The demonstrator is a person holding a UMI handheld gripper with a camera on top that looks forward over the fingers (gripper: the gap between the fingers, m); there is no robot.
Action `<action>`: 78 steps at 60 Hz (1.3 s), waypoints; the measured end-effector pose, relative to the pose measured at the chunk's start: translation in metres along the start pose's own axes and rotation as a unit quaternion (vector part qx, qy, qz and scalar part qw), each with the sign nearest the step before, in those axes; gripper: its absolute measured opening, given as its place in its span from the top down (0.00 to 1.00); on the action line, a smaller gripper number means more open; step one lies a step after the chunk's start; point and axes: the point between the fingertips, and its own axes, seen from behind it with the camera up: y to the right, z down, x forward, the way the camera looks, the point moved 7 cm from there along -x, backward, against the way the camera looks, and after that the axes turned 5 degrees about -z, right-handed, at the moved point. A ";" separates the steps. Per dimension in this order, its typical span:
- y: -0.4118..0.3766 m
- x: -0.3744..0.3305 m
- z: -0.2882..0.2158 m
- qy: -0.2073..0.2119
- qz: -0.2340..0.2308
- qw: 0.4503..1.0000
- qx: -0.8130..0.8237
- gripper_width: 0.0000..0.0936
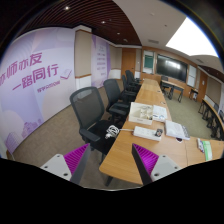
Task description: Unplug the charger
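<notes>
At the far left a wall banner (45, 75) with large characters fills the side of the room, and carpet (45, 140) runs below it. Moving right, a row of black chairs (95, 108) lines the left edge of a long wooden surface (122, 150) that stretches away into the room. The gripper (110, 160) is held high over the near end of that surface, its two fingers wide apart with nothing between them, the purple pads (75, 157) facing each other across bare wood and a chair.

Beyond the fingers, on the middle of the surface, lies a cluster of small items: something white with dark cabling (112, 131) near the left edge, and flat white things, perhaps papers or boxes (148, 130), just right of it. The charger is most likely within that white-and-cable cluster, but it is too small to pick out for certain, and no socket can be made out. Further right stands a screen (169, 68) on the back wall, and a bright ceiling light (192, 38).

My judgement: a charger body is light, hard and smooth, so the jaws could slip; grip its flat sides squarely, not the soft cord, and pull straight along the pins
</notes>
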 end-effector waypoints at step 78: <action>0.376 0.392 0.072 -0.003 0.171 0.979 0.108 0.64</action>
